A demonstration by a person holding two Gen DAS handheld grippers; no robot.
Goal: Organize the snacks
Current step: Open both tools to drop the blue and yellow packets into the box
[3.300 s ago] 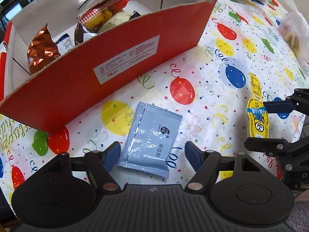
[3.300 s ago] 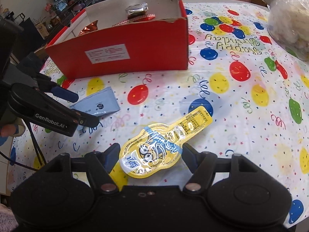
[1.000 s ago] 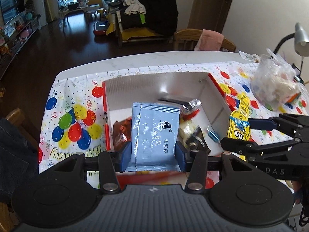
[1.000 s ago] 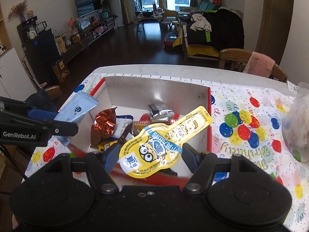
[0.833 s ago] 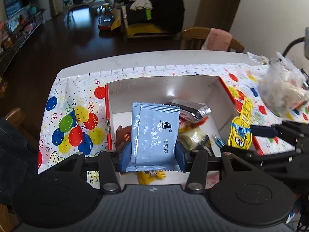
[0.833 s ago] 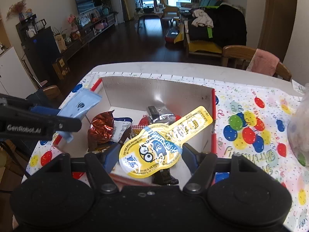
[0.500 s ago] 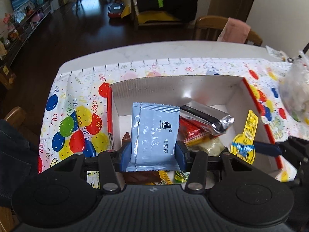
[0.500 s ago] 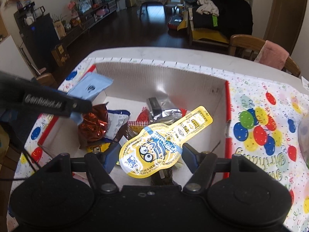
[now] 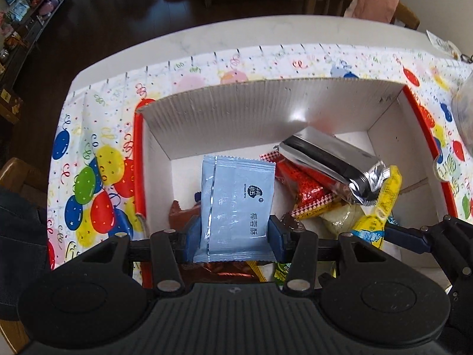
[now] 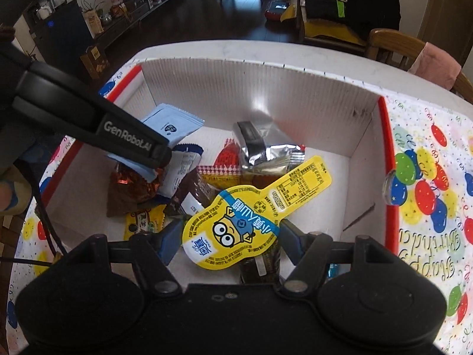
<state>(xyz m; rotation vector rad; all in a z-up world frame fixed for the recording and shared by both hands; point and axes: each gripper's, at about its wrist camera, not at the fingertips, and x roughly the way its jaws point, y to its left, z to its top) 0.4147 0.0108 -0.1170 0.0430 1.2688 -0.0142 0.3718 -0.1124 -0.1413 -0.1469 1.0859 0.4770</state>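
Snacks: one blue packet [image 9: 236, 207], one yellow pouch [image 10: 251, 216], each tongs-gripped.

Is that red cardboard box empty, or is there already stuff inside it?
Not empty. The red box already holds several wrapped snacks, including a silver foil packet lying on top of the pile.

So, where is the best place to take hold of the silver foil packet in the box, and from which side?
Grip the silver foil packet across its narrow middle, coming from above. It lies slanted atop the other snacks in the box, its long sides exposed; the crimped ends are thin and would probably slip.
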